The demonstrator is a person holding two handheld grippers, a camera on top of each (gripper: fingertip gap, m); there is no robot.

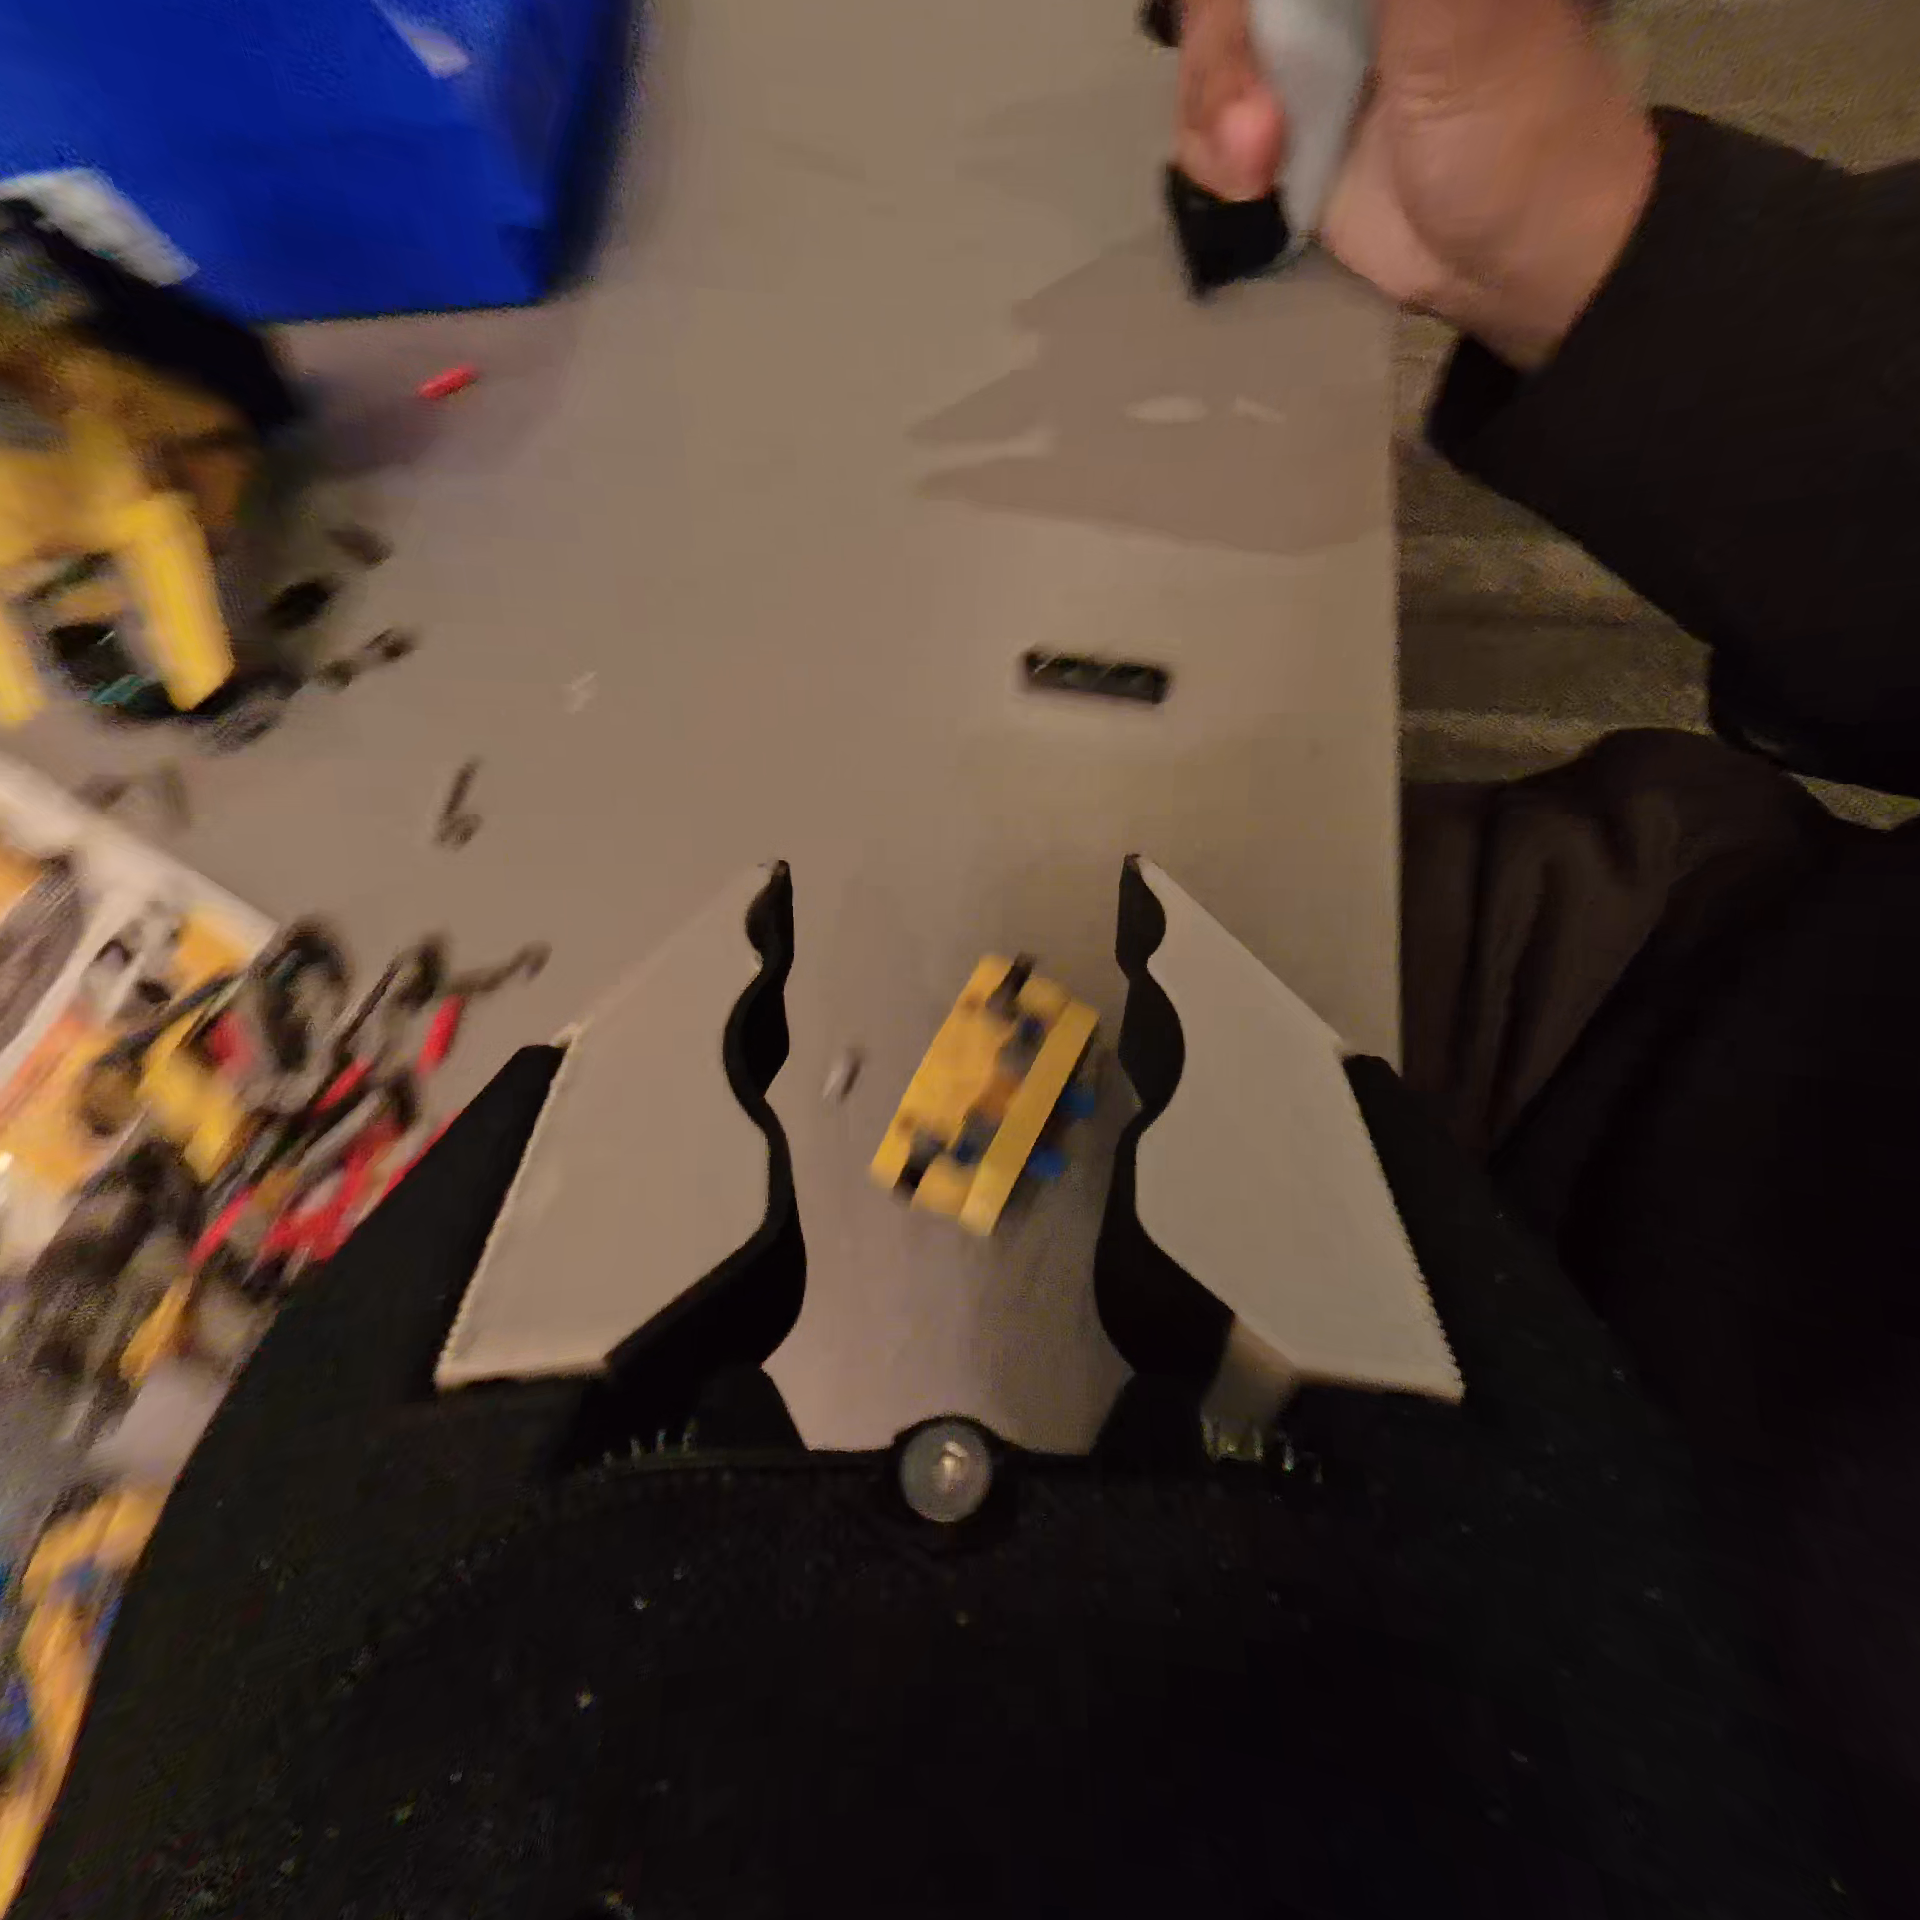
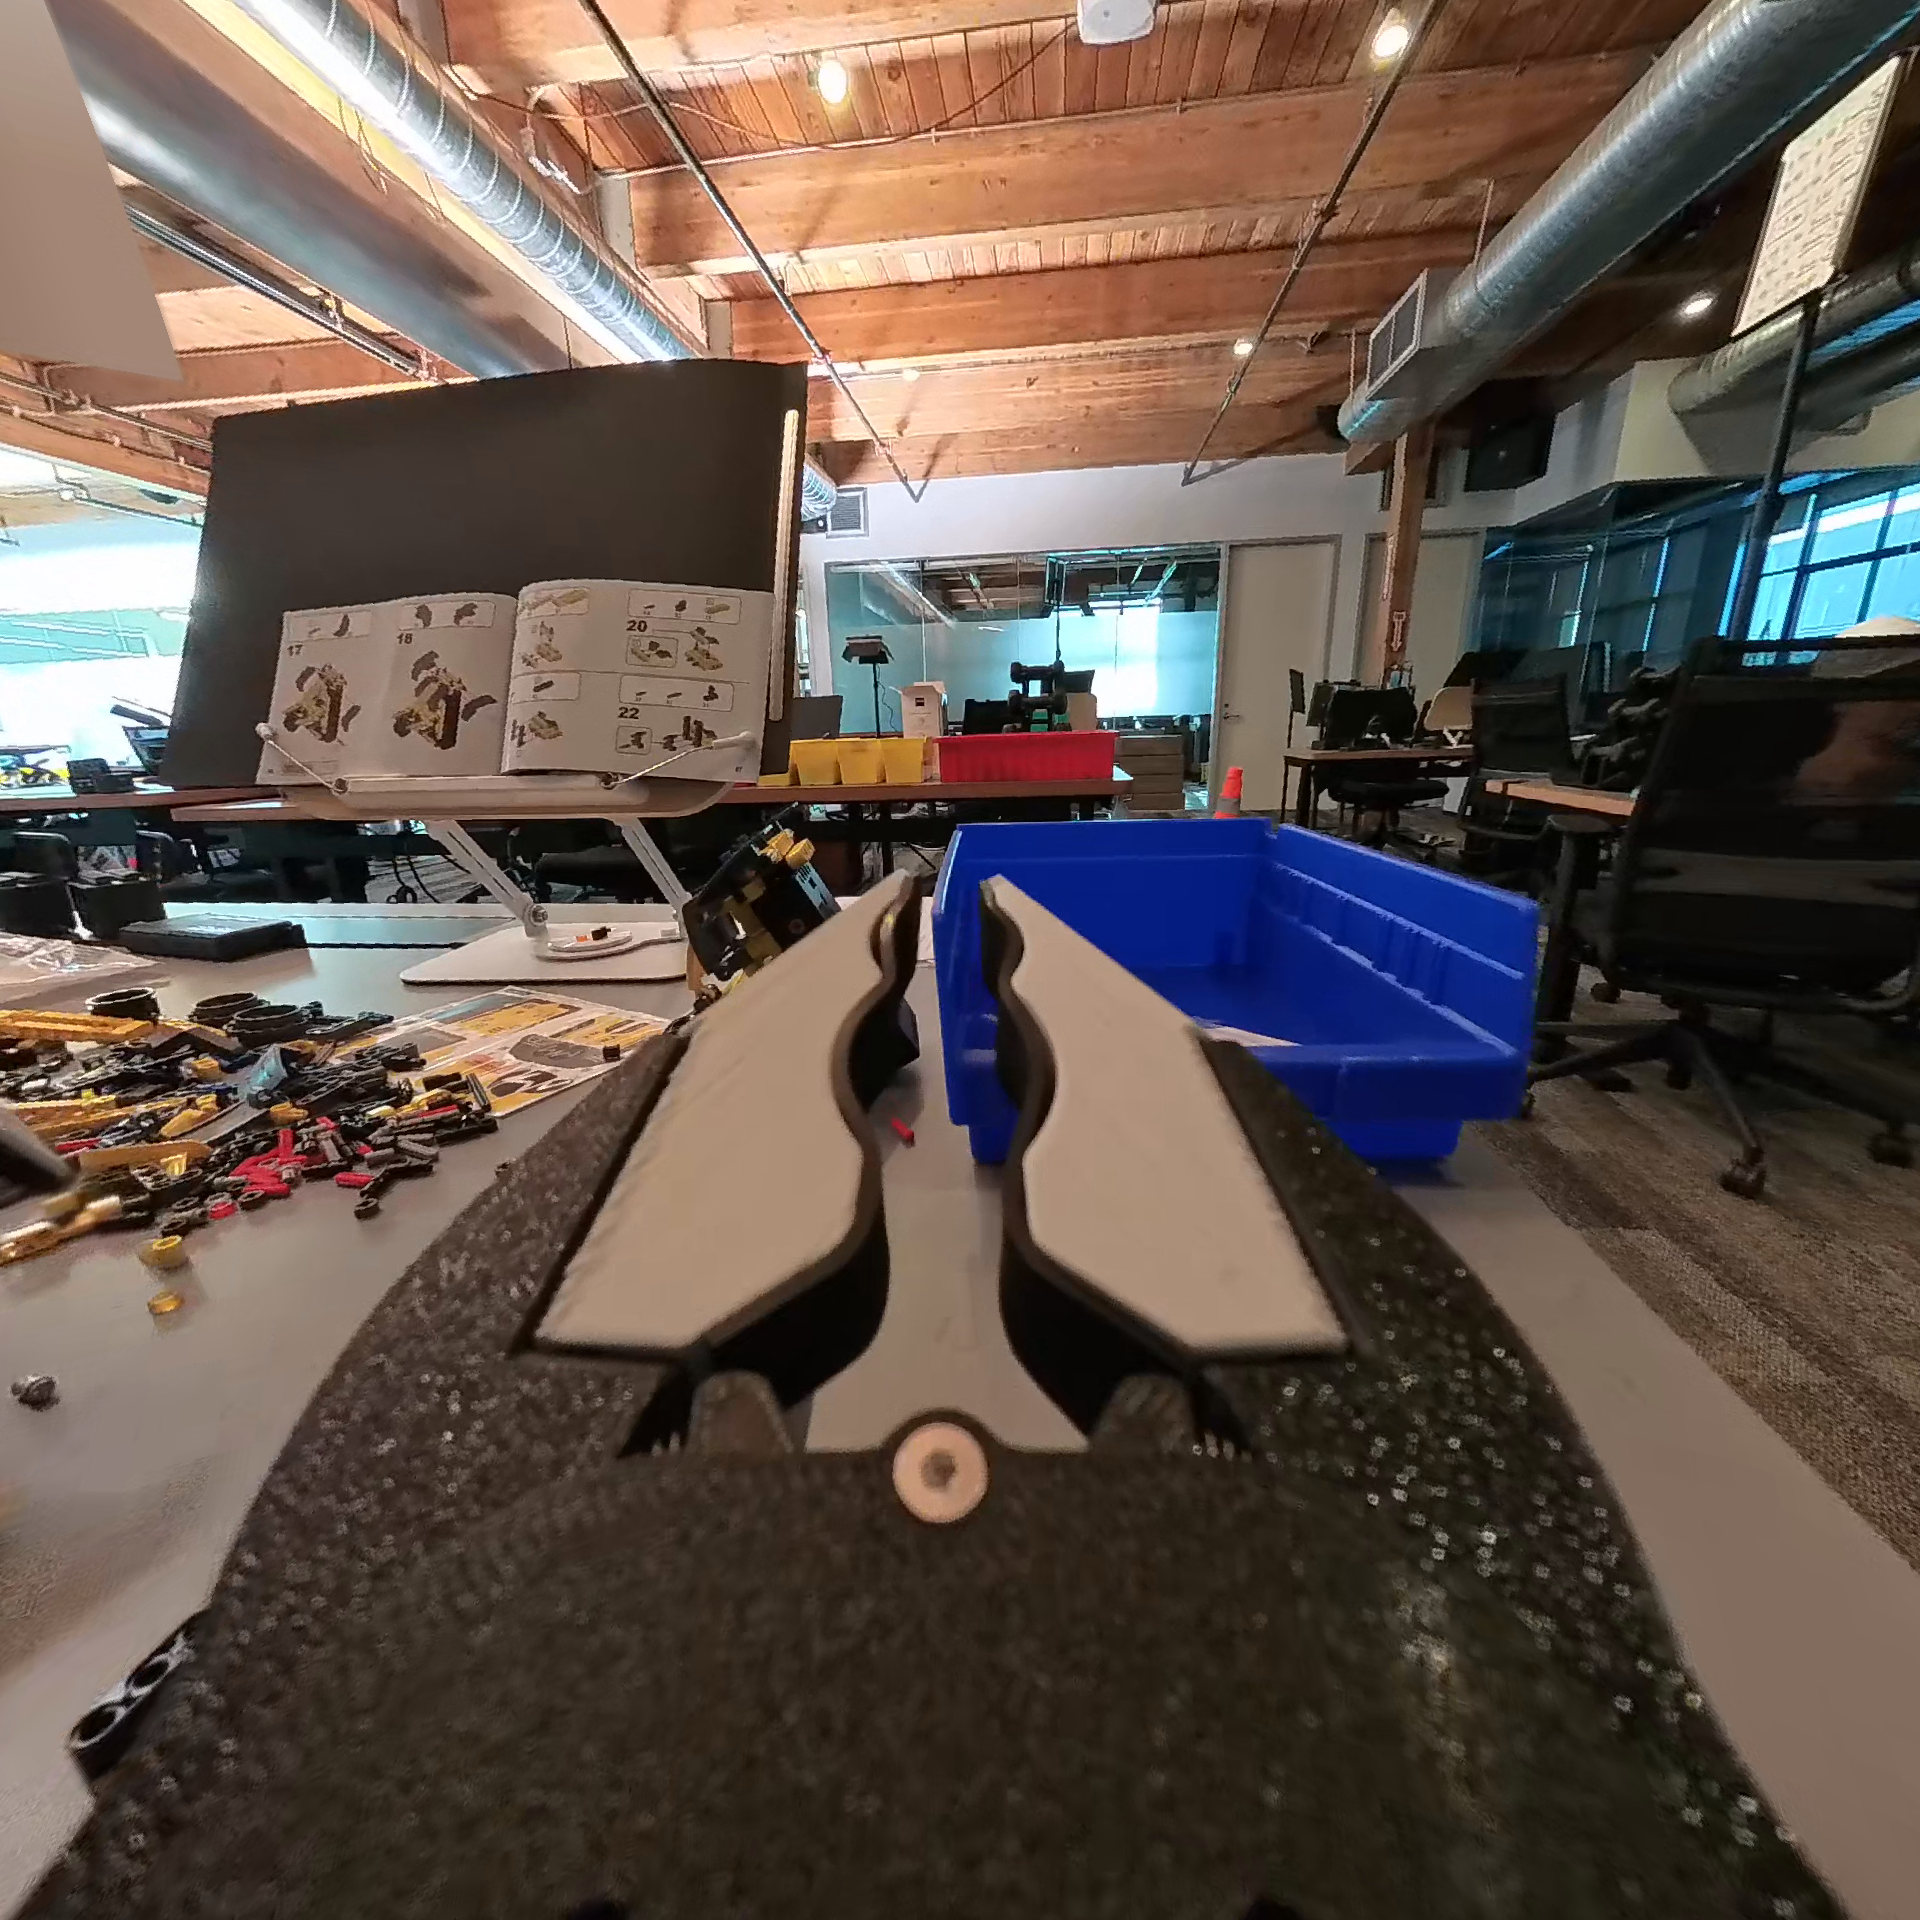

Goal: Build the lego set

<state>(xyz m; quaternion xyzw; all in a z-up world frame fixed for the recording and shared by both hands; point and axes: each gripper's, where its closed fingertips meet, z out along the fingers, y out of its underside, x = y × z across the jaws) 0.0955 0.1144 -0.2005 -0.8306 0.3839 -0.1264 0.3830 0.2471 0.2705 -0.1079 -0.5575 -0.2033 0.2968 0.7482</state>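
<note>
My left gripper (image 1: 956, 868) is open, pointing down at the grey table (image 1: 727, 520). A small yellow brick assembly with blue pins (image 1: 982, 1091) lies on the table between its fingers, closer to the right finger; neither finger touches it. My right gripper (image 2: 948, 883) is shut to a narrow gap with nothing in it, held low over the table and pointing at a blue bin (image 2: 1351, 997). A small red pin (image 2: 902, 1129) lies on the table under its fingers. In the left wrist view a hand (image 1: 1455, 187) holds that other gripper at the top right.
A pile of loose black, red and yellow parts (image 2: 260, 1112) lies on the left, also in the left wrist view (image 1: 260, 1091). A half-built yellow and black model (image 2: 758, 904) stands near the bin. An open booklet (image 2: 520, 686) rests on a stand. A black beam (image 1: 1096, 681) lies near the table's right edge. My hands' fingertips stand some 25 cm from each other.
</note>
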